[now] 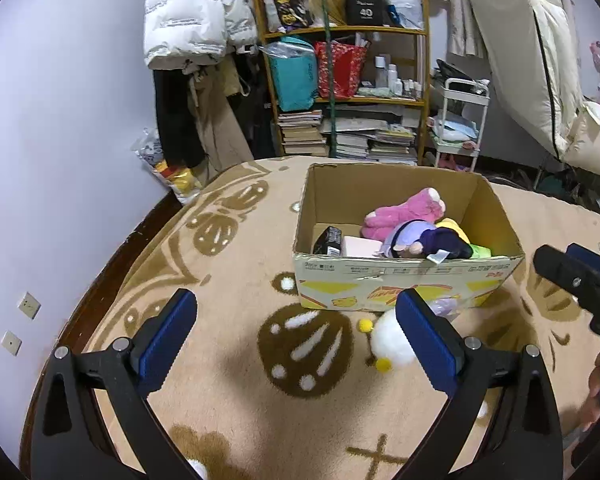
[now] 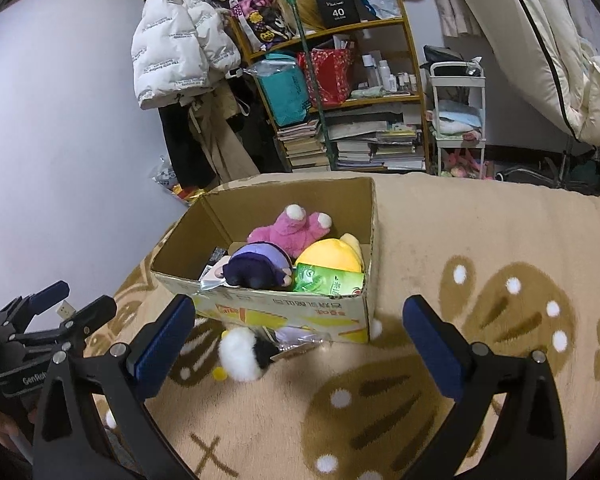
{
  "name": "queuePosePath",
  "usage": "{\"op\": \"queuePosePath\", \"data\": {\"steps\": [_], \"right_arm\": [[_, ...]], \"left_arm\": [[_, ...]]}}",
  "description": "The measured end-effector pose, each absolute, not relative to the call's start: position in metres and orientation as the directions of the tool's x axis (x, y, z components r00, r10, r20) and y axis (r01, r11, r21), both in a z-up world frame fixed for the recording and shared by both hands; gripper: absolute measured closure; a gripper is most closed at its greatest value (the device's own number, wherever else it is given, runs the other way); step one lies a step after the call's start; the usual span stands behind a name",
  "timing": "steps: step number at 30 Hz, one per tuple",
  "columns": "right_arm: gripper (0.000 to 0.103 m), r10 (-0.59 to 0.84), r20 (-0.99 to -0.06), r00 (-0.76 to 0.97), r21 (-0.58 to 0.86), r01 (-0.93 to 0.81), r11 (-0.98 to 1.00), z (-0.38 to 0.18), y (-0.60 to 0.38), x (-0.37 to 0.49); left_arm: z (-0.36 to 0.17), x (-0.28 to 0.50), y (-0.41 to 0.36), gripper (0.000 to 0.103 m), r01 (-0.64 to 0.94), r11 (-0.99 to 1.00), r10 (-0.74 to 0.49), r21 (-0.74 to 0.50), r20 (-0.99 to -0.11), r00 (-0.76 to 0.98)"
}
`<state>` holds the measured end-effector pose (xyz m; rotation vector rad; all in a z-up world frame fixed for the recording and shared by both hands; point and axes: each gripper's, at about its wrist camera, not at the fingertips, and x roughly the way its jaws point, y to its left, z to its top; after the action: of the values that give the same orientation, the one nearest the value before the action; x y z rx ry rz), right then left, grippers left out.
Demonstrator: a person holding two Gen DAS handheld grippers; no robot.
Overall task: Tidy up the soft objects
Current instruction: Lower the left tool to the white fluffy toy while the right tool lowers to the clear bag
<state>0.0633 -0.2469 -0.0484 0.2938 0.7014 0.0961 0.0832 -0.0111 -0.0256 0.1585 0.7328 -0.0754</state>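
Cardboard box (image 1: 404, 276) on the blanket (image 1: 236, 272) already collects the pink plush (image 1: 404, 212) and purple doll (image 1: 424, 240); white plush (image 1: 388, 340) lies loose just in front, probably next, with left gripper (image 1: 296, 340) and right gripper (image 2: 300, 344) both wide, empty.

Left gripper (image 1: 296, 312) and right gripper (image 2: 300, 320), jaws wide apart, both empty.

Left gripper (image 1: 296, 304) hovering over beige rug (image 1: 228, 264), jaws gaping wide, holding nothing. Cardboard box (image 1: 404, 284) sitting ahead (pink plush (image 1: 404, 210), purple doll (image 1: 424, 240) lying inside). White plush (image 1: 390, 340) lying just before box.
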Motion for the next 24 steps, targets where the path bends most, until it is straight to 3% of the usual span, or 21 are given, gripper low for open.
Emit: {"op": "queuePosePath", "data": {"steps": [24], "right_arm": [[0.0,0.235,-0.701,0.674,0.365,0.055,0.929,-0.09,-0.254,0.097]], "left_arm": [[-0.075,0.114,-0.034,0.004,0.199,0.98,-0.132,0.012,-0.711,0.691]]}}
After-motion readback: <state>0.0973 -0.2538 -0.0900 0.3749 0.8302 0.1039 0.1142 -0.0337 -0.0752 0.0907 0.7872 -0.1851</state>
